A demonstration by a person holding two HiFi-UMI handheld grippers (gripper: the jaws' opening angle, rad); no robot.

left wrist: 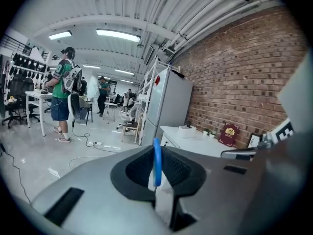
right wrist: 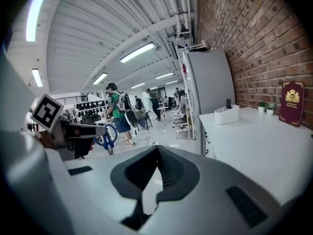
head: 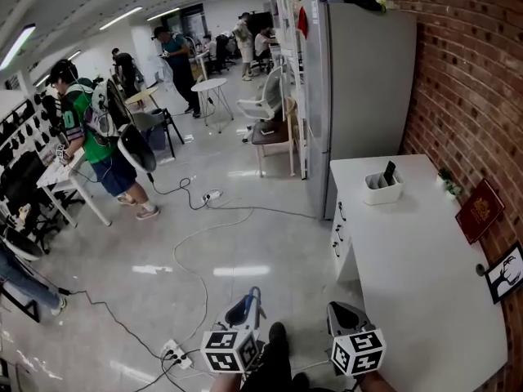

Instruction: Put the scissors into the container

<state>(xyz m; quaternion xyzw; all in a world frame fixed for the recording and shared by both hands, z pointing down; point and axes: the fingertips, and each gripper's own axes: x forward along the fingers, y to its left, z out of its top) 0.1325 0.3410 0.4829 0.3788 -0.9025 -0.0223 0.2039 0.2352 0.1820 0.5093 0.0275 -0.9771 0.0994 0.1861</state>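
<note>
Blue-handled scissors (head: 251, 299) are held in my left gripper (head: 247, 309), low in the head view over the floor. In the left gripper view the blue handle loop (left wrist: 157, 161) stands upright between the jaws, which are shut on it. The right gripper view shows the same scissors (right wrist: 106, 136) off to the left. My right gripper (head: 340, 311) hangs beside the left one, at the table's near corner, and its jaws (right wrist: 157, 150) are shut with nothing in them. The white container (head: 382, 188) stands at the far end of the white table (head: 417, 276), with a dark object upright in it.
A tall grey fridge (head: 355, 80) stands beyond the table against the brick wall (head: 474, 80). A dark red book (head: 480, 211) and a framed picture (head: 505, 273) lean along the wall side. Cables and a power strip (head: 173, 353) lie on the floor. People (head: 94, 141) stand at desks far left.
</note>
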